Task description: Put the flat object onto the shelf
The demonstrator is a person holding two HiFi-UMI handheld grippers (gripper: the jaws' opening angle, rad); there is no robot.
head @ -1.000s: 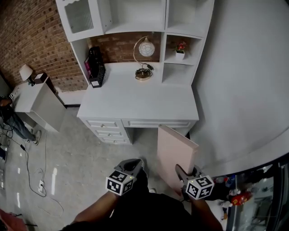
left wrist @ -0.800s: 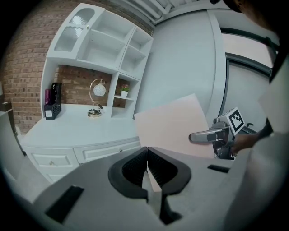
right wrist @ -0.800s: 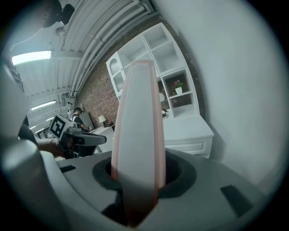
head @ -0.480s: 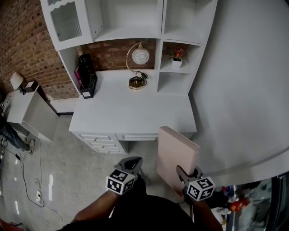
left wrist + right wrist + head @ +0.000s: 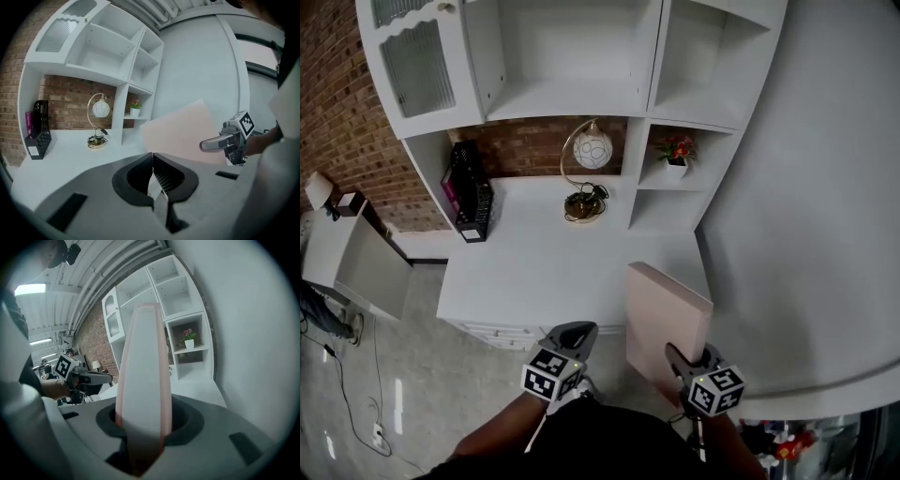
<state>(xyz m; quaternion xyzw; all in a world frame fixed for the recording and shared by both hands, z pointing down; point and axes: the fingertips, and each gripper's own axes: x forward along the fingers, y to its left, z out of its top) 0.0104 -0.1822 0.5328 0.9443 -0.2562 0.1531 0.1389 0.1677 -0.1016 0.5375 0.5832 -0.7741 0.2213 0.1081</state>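
The flat object (image 5: 667, 317) is a pale pink board, standing upright on edge over the desk's right front corner. My right gripper (image 5: 688, 357) is shut on its lower edge. In the right gripper view the flat object (image 5: 143, 376) rises edge-on from between the jaws, which clamp its base. My left gripper (image 5: 577, 331) hangs beside it to the left, jaws shut with nothing between them; they meet in the left gripper view (image 5: 152, 171). The white shelf unit (image 5: 572, 96) stands on the desk ahead, its compartments open to the front.
On the white desk (image 5: 534, 272) stand a globe lamp (image 5: 587, 157) and a black file holder (image 5: 470, 199). A small potted flower (image 5: 677, 156) fills a right cubby. A glass-fronted cabinet door (image 5: 412, 66) is top left. A pale wall (image 5: 825, 187) runs along the right.
The desk and shelves have come nearer and lower in the head view. Both grippers keep their places in the view, the right one still holding the board.
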